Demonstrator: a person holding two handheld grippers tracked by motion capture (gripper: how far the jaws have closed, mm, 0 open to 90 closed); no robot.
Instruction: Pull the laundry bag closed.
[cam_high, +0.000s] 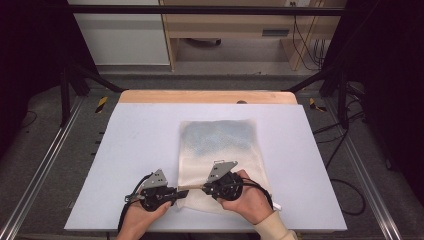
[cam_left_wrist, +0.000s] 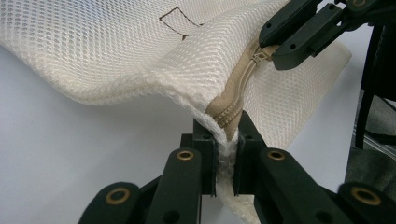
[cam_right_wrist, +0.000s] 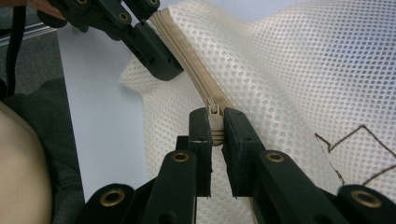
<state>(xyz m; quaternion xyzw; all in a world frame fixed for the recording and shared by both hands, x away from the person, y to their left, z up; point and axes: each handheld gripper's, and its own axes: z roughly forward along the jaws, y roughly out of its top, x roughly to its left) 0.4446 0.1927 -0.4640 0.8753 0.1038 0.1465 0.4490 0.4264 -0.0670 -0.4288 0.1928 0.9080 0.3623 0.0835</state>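
On table (cam_high: 130, 150), near front edge: mesh bag (cam_high: 220, 150) laid flat, long axis running away from person, zipper (cam_left_wrist: 233, 100) along near short edge. Bluish contents seen dimly through far half; kind cannot be told. Left gripper (cam_left_wrist: 227, 154) clamped on bag corner at zipper end. Right gripper (cam_right_wrist: 215, 128) clamped on zipper pull (cam_right_wrist: 213, 112).

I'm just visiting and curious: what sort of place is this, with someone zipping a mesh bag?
Probably a lab or workshop for recording handwork. A metal frame surrounds the table, loose cables trail on the floor, and a plain wooden bench stands behind.
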